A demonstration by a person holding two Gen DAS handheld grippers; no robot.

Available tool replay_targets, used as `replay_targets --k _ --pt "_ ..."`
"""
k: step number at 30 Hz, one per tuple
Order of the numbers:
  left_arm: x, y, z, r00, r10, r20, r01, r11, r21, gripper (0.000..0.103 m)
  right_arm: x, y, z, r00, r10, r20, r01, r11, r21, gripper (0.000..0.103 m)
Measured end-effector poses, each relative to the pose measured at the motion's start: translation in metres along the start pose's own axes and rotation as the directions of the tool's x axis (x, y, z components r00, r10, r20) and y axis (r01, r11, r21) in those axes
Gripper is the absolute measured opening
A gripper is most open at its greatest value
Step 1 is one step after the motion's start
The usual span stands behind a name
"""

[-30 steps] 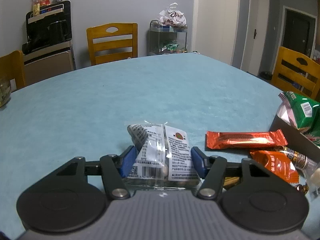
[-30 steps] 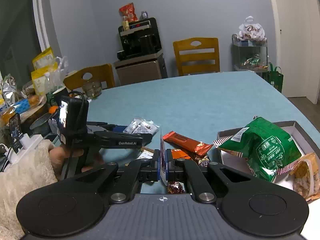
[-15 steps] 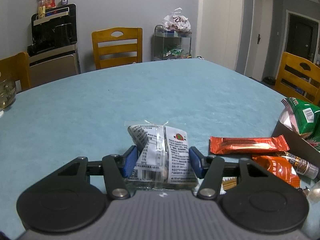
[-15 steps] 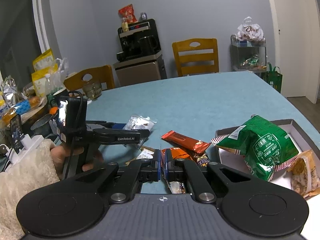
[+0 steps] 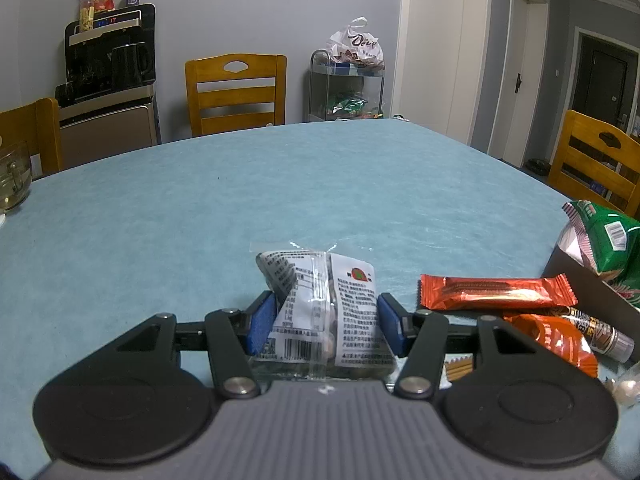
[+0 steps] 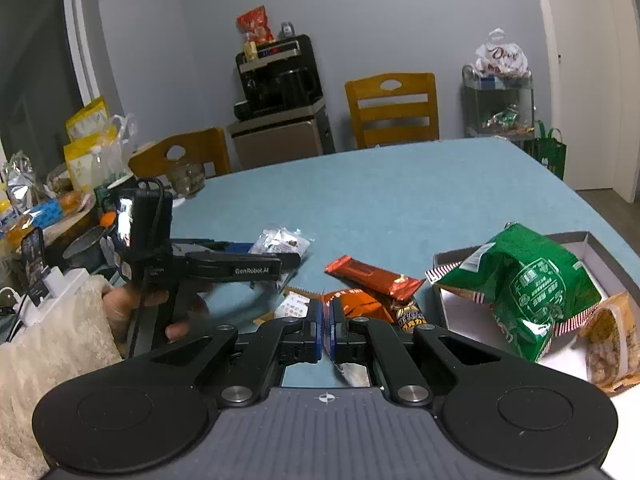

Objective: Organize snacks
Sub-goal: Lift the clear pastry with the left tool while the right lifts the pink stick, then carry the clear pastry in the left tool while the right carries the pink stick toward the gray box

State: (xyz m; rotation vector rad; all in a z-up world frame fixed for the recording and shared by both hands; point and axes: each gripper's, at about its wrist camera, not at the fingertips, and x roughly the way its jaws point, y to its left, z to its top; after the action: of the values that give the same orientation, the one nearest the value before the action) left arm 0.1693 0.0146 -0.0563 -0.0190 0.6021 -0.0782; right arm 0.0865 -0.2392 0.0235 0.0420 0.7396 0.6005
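The left gripper [image 5: 326, 318] pinches a clear packet [image 5: 326, 308] by its sides, likely bound for the box [image 6: 460, 304] at 3 o'clock. The right gripper [image 6: 327, 326] clamps a thin wrapper [image 6: 350, 372], 2 blue pads nearly touching.

Blue table [image 5: 280, 184] bears orange bar [image 5: 496, 291], box [image 6: 452, 300].

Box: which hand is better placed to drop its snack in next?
Probably right. The right tool is shut on a thin wrapper, and the box sits just to its right. The left tool grips a white packet, with the red bar between it and the box.
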Motion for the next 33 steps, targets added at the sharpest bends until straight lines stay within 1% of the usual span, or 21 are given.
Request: replay_targets --k 7,10,12,15,19,21,28,33 --pt "0.001 -0.001 -0.001 1.0 0.002 -0.002 -0.002 1.0 0.005 0.054 0.011 0.003 -0.006 0.999 -0.016 -0.032 0.015 1.0 -0.024 0.006" --pt "0.001 -0.001 -0.001 1.0 0.007 0.0 -0.007 1.0 0.008 0.054 0.015 0.001 -0.006 0.999 -0.027 -0.043 0.026 1.0 -0.016 0.006" --pt "0.0 -0.002 -0.001 1.0 0.011 0.004 -0.011 1.0 0.008 0.053 0.014 -0.001 -0.005 0.999 -0.028 -0.034 0.028 1.0 -0.007 0.005" --pt "-0.001 -0.003 -0.002 1.0 0.015 0.012 -0.015 1.0 0.007 0.052 0.007 0.0 -0.004 0.999 -0.037 0.0 0.037 0.999 -0.023 0.004" --pt "-0.004 -0.005 -0.004 0.999 0.024 0.027 -0.024 1.0 0.01 0.048 0.001 -0.003 0.0 0.999 -0.034 0.019 0.034 0.999 -0.013 0.004" --pt "-0.008 -0.006 -0.005 0.999 0.029 0.036 -0.03 1.0 0.01 0.046 -0.003 -0.006 0.002 1.0 -0.016 0.026 0.016 1.0 0.005 0.004" --pt "-0.024 -0.005 -0.005 0.998 0.028 0.049 -0.027 1.0 -0.016 0.036 -0.022 -0.014 0.007 0.998 0.016 0.067 -0.017 1.0 0.025 0.004" --pt "-0.035 -0.008 -0.005 0.996 0.073 0.059 -0.074 0.997 0.017 0.029 -0.035 -0.023 0.01 0.995 0.016 0.099 -0.019 0.999 0.03 0.004"
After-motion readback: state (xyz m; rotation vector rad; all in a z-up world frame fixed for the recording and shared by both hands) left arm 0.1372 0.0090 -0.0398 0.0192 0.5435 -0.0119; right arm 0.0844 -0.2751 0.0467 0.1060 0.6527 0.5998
